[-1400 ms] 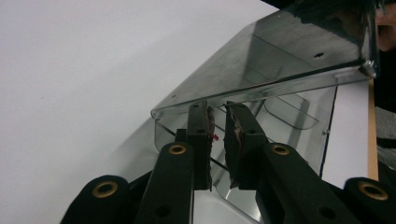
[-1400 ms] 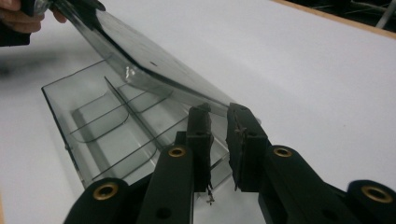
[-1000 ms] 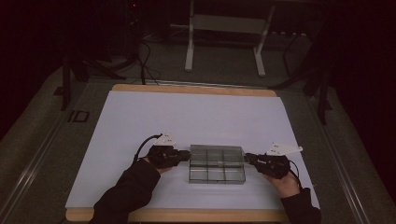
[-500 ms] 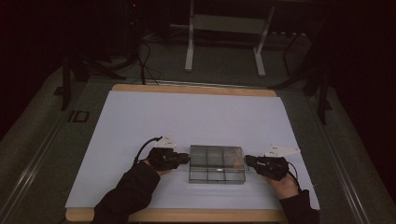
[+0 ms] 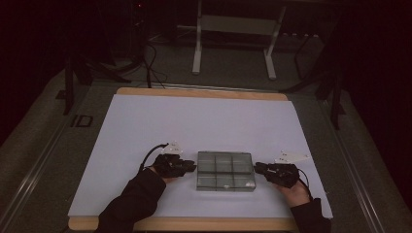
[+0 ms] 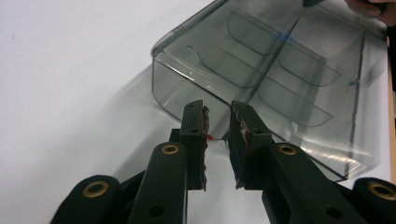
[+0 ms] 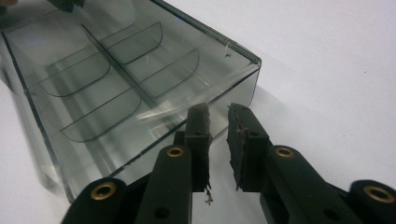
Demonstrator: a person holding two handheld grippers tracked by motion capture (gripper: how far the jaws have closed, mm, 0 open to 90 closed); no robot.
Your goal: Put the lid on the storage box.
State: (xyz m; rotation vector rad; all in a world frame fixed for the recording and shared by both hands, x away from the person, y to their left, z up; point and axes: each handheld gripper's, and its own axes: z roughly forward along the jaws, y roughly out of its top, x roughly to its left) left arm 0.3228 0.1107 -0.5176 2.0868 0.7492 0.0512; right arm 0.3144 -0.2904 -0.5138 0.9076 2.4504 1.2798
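Observation:
A smoky clear plastic box (image 5: 225,170) with several divided compartments lies flat on the white sheet near the table's front. It looks empty. My left gripper (image 5: 193,168) points at its left end and my right gripper (image 5: 256,168) at its right end. In the left gripper view the jaws (image 6: 218,109) stand a narrow gap apart just short of the box's wall (image 6: 280,60), with nothing between them. In the right gripper view the jaws (image 7: 218,112) are likewise slightly parted against the box's near corner (image 7: 116,70) and hold nothing.
The white sheet (image 5: 194,121) covers a wooden table whose front edge (image 5: 194,224) runs just below the forearms. A metal stand (image 5: 233,24) and cables sit on the dark floor beyond the far edge.
Both hands have drifted slightly toward the table's front edge. The box has stayed where it was.

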